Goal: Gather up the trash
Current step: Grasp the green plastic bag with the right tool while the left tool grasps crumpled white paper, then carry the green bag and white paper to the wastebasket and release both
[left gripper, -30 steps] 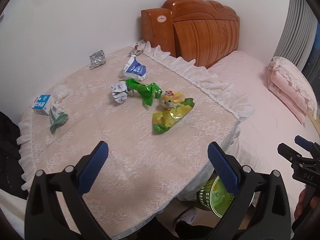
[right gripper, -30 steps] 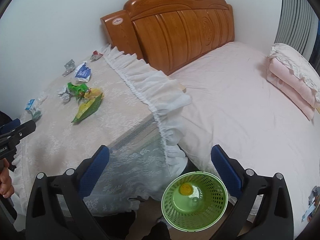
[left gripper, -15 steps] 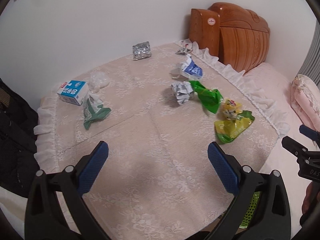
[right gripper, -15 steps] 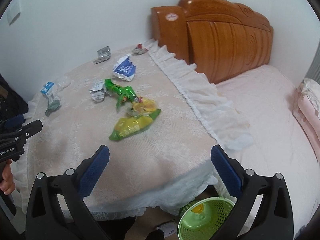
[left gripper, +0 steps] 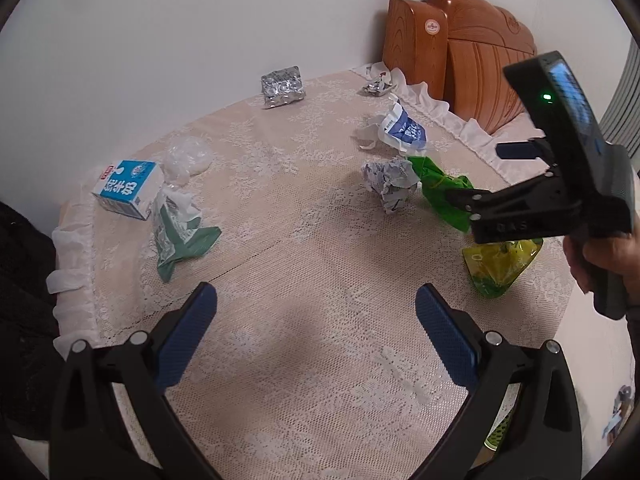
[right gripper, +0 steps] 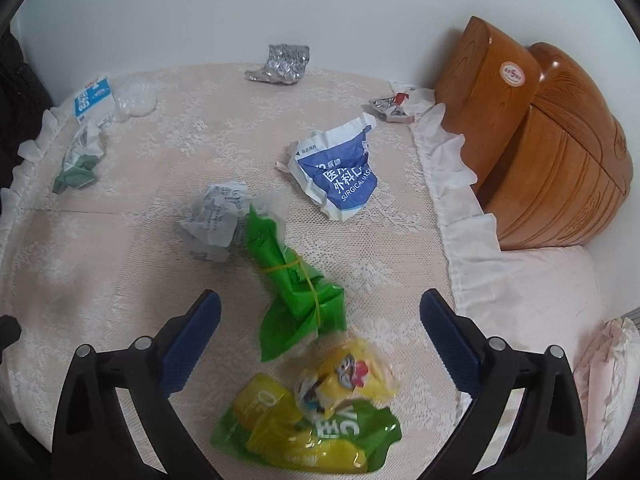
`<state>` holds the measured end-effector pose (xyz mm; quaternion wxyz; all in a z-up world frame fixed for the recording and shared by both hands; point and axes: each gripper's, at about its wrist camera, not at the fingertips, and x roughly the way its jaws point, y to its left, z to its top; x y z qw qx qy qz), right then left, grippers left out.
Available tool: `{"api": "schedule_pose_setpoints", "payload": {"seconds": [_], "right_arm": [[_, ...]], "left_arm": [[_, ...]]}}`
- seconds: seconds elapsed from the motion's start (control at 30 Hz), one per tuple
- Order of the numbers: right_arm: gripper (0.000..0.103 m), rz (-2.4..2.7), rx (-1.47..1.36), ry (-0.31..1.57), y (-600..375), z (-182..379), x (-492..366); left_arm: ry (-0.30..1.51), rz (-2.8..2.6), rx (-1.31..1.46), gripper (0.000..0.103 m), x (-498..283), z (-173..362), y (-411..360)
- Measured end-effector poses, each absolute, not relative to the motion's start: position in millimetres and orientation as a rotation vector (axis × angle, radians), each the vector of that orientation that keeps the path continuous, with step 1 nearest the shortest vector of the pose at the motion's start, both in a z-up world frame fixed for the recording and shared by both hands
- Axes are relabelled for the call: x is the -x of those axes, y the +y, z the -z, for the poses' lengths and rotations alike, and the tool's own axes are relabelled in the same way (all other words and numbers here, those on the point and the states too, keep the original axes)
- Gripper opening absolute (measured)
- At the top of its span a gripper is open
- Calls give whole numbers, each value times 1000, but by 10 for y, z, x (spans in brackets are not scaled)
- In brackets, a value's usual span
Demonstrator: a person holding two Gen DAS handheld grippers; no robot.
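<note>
You are holding the right gripper [right gripper: 316,306] with its blue pads spread wide and nothing between them, hovering over the lace-covered table [right gripper: 120,280]. Directly ahead of it, between the two fingers, the green wrapper [right gripper: 294,280] is lying on the cloth, bound with a thin yellow band, and the yellow-green snack bag [right gripper: 316,420] is sitting just below it, closest to your camera. A crumpled grey paper ball [right gripper: 214,222] is touching the green wrapper's upper end, and the blue-and-white surgical mask packet [right gripper: 340,176] is lying a little farther back toward the frilled table edge. Your left gripper [left gripper: 316,312] is also gaping wide and gripping nothing, hanging above a bare stretch of the lace. From its view, the right tool is reaching in from the right side over the green wrapper and the snack bag, with your hand [left gripper: 608,256] wrapped around its handle. Off to the left, the blue milk carton [left gripper: 128,189] is lying on its side near the table rim, with a clear plastic wad [left gripper: 188,156] and a green-and-white wrapper [left gripper: 180,236] just beside it. A silver foil pack [left gripper: 282,87] is leaning at the wall, and a small foil scrap [left gripper: 376,86] is resting near the wooden headboard [left gripper: 460,52].
</note>
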<state>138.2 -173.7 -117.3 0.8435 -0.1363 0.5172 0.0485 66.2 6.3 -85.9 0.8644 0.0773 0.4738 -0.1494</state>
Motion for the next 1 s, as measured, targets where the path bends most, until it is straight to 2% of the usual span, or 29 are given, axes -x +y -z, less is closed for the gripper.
{"api": "schedule_pose_setpoints", "payload": {"seconds": [0.07,0.13,0.37,0.53,0.8,0.9,0.97,1.0], "right_arm": [[84,-111,302,1131,-1735,1276,-1502],[70,-120,300,1163,-1754,1358,-1568],[47,-134,187,1198,-1899,1417,-1627],[44,-120,137,1173,-2021,1351,-1665],[44,-27,-64,1036,-2517,883,-1510],[44,-2,-97,997,-2638,740,-1350],[44,11,-127,976,-2700,651,-1195],[44,16,-142,970,-2726,613,-1126]], "left_arm": [[995,334,-167,95,-738,890,-18],[993,359,-164,95,-834,922,-101],[1005,444,-177,95,-1222,1157,-534],[997,461,-224,95,-1490,1321,-799],[1015,459,-202,95,-1776,1428,-1050],[1031,443,-210,80,-1835,1500,-1140],[1050,438,-210,60,-1858,1548,-1168],[1055,430,-209,56,-1862,1562,-1169]]}}
